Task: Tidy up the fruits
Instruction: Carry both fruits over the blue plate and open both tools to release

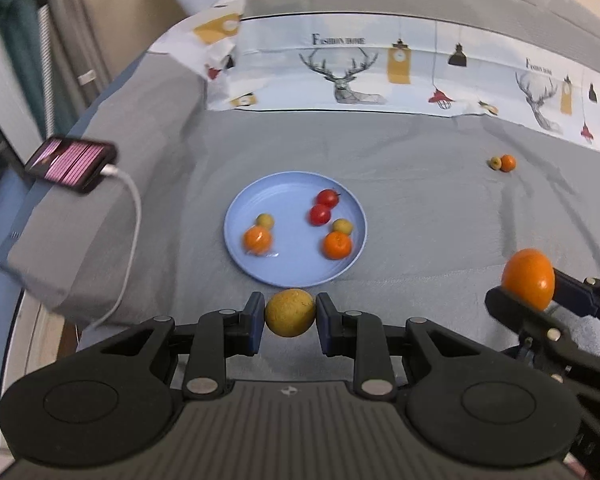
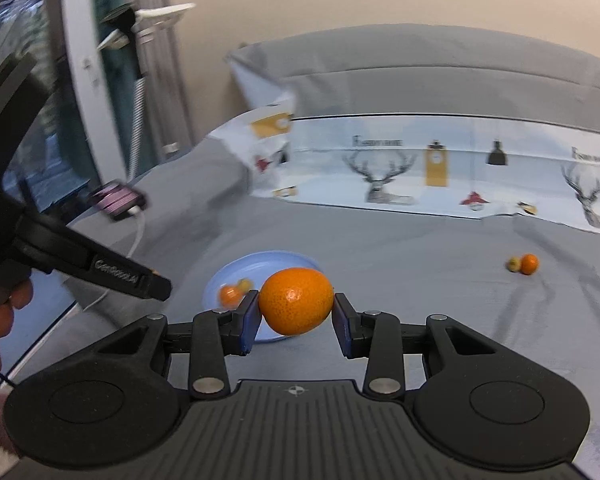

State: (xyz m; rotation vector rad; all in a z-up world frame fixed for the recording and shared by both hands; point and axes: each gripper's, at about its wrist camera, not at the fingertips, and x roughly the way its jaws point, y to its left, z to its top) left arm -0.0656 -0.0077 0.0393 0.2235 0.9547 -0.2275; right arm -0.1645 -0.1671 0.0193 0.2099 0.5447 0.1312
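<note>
Left gripper (image 1: 290,314) is clamping a yellow-green fruit (image 1: 290,313) just short of the blue plate (image 1: 236,232), right gripper (image 2: 296,308) is pinching an orange (image 2: 296,300), both hovering over grey bedding (image 1: 420,208) beside a deer-print pillow (image 1: 340,68).

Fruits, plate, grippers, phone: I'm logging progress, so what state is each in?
Left gripper: shut on yellow-green round fruit.
Right gripper: shut on large orange mandarin.
Round blue plate: holds six fruits.
Small orange and green fruit pair: loose on grey bedsheet.
Black smartphone: screen lit, cable plugged.
</note>
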